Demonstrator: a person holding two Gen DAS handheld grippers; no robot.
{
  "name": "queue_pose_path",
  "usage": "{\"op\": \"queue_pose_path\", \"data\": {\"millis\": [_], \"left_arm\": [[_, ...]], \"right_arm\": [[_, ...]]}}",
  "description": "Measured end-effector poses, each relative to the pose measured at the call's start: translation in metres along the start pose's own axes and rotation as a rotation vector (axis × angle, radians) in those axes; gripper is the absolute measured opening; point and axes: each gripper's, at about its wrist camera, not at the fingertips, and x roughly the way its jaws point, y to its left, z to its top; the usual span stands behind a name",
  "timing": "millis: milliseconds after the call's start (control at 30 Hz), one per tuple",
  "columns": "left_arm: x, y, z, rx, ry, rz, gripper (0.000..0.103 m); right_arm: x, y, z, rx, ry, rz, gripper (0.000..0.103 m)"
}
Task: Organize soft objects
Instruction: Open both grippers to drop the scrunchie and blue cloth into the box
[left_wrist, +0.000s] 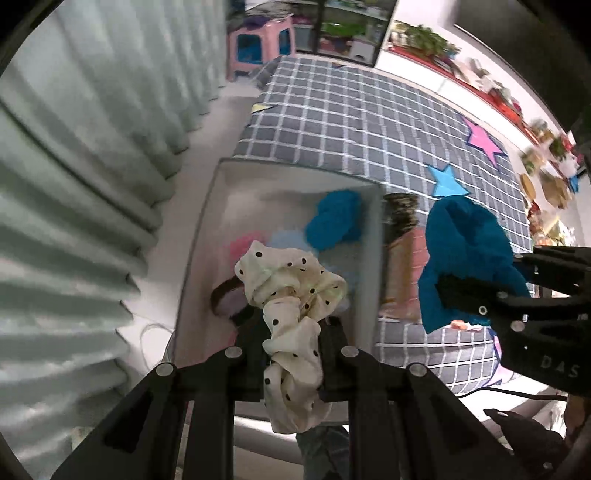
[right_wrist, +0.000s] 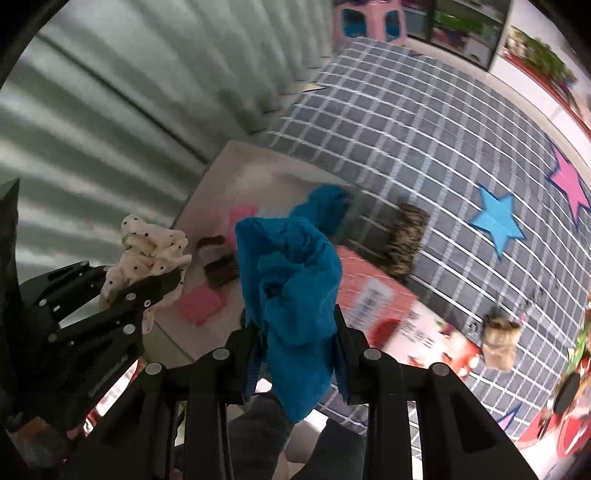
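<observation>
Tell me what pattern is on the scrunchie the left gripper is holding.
Cream with small black polka dots; the scrunchie shows best in the left wrist view.

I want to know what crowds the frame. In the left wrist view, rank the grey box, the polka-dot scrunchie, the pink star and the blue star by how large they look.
1. grey box
2. polka-dot scrunchie, though it is nearest the camera, which inflates it
3. pink star and blue star: too alike to rank

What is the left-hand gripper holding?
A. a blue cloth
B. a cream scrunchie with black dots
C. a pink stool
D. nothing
B: the left gripper is shut on the cream dotted scrunchie above the white box; the blue cloth is in the right gripper.
</observation>
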Motion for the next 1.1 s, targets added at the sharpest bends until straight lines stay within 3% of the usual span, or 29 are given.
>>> {"op": "queue_pose_path", "data": {"millis": [267, 1100], "left_arm": [[0.013, 0.032, -0.021, -0.089, 0.048, 0.016, 0.020], [0.039, 0.035, -0.032, -0.127, 0.113, -0.013, 0.020]], "right_arm": [[0.023, 0.035, 0.007, -0.081, 0.046, 0.022, 0.033], [0.047, 0.052, 0.015, -0.112, 0.104, 0.025, 0.033]]}}
